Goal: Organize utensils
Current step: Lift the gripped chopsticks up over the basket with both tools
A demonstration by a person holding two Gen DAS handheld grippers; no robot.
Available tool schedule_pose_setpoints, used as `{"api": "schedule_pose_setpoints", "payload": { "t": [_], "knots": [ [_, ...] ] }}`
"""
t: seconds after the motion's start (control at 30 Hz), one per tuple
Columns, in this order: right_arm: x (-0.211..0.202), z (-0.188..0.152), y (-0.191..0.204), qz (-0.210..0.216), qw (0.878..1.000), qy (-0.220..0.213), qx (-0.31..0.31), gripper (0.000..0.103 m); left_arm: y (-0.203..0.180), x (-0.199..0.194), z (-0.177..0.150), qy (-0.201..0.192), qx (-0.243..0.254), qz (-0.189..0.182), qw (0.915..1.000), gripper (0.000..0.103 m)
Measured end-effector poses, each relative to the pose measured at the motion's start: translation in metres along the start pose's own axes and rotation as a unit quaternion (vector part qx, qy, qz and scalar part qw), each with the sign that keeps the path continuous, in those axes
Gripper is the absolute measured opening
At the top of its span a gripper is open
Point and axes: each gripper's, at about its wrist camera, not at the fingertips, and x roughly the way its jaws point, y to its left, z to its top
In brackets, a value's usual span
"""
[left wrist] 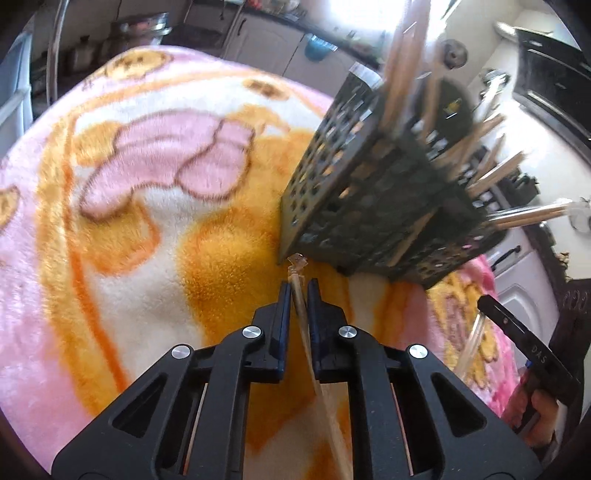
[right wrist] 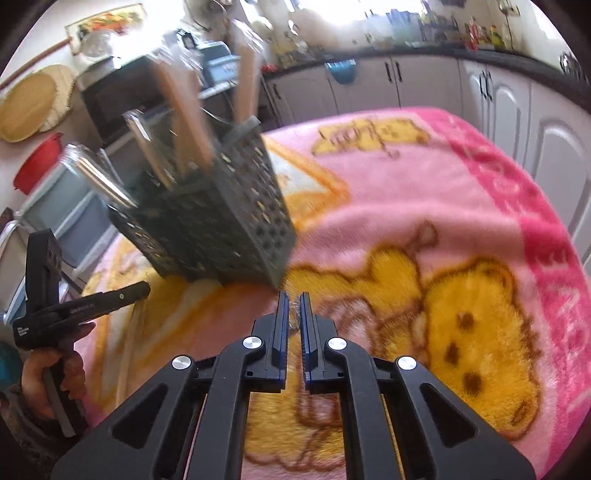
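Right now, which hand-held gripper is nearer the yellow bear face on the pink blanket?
Right. The right hand-held gripper is just beside the bear face; the left hand-held gripper is past the utensil caddy.

Daylight floods in from the kitchen windows (right wrist: 332, 14) at top, blown out to white glare in both views. Motion blur smears the utensil caddy (left wrist: 369, 192) & blanket (right wrist: 406, 206) pattern; gripper arms stay sharp. Heavy fisheye curve, dark vignette at frame corners.
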Motion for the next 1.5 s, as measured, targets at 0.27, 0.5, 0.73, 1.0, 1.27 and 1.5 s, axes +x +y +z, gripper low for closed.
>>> {"api": "schedule_pose_setpoints", "payload": {
  "t": [0.27, 0.5, 0.73, 1.0, 1.27, 1.5],
  "knots": [
    [-0.033, 0.016, 0.032, 0.029, 0.998, -0.047, -0.036, 0.006, -0.020, -0.057, 0.014, -0.070, 0.030, -0.032, 0.9966, 0.004],
    [-0.062, 0.024, 0.065, 0.039, 0.992, -0.081, -0.087, 0.005, -0.046, -0.083, 0.022, -0.104, 0.056, -0.046, 0.9920, 0.004],
    [-0.083, 0.032, 0.092, 0.058, 0.984, -0.107, -0.127, 0.005, -0.064, -0.101, 0.027, -0.126, 0.077, -0.058, 0.9874, 0.004],
    [-0.099, 0.042, 0.107, 0.071, 0.978, -0.132, -0.148, 0.005, -0.083, -0.118, 0.034, -0.149, 0.095, -0.075, 0.9814, 0.003],
    [-0.115, 0.056, 0.111, 0.075, 0.972, -0.160, -0.154, 0.005, -0.103, -0.139, 0.054, -0.189, 0.109, -0.086, 0.9722, 0.003],
    [-0.125, 0.068, 0.116, 0.077, 0.967, -0.180, -0.161, 0.005, -0.119, -0.154, 0.073, -0.223, 0.125, -0.084, 0.9632, 0.003]
  ]
}}
